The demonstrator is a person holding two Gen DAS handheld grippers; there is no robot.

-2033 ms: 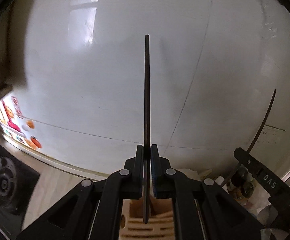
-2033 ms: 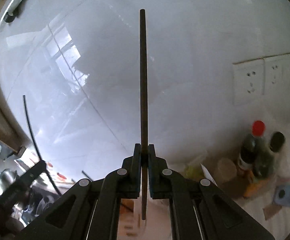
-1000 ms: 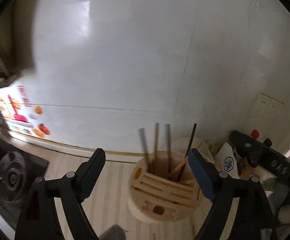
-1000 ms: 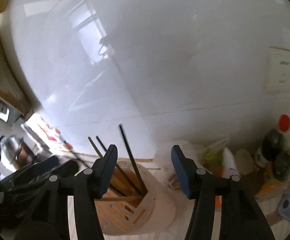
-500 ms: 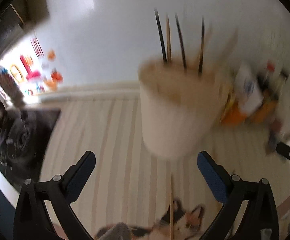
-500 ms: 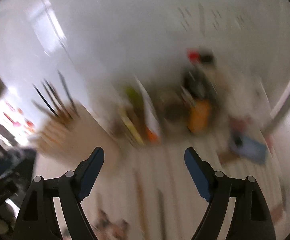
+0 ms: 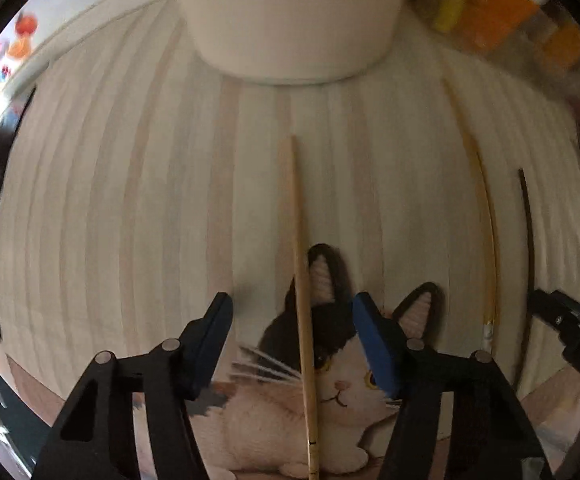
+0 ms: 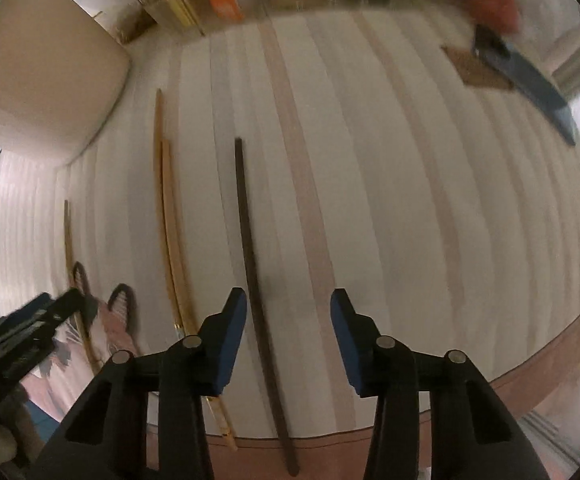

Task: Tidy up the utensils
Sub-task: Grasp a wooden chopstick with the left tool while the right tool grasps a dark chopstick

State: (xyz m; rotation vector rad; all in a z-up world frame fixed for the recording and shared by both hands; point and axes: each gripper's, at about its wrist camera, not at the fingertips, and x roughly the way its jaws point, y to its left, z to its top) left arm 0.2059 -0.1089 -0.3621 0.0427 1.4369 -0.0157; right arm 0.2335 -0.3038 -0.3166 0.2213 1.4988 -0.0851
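Note:
My left gripper [image 7: 292, 312] is open, low over the striped mat, with a light wooden chopstick [image 7: 300, 280] lying between its fingers. My right gripper [image 8: 287, 308] is open over a dark chopstick [image 8: 249, 264] that lies between its fingers, nearer the left one. A pair of light chopsticks [image 8: 169, 216] lies to its left; they show in the left wrist view [image 7: 482, 216] beside the dark chopstick [image 7: 528, 240]. The cream utensil holder [image 7: 294, 20] stands ahead at the back; it also shows in the right wrist view [image 8: 37, 84].
A cat picture [image 7: 330, 380] is printed on the mat's front part. Bottles and orange packets [image 7: 498, 12] crowd the back right. A blue object [image 8: 526, 84] and a brown card [image 8: 474, 68] lie at the far right. The mat's front edge [image 8: 530, 384] is close.
Both grippers let go of chopsticks into the holder, opened, then swung down to the mat. Each is now low over a chopstick lying on the mat.

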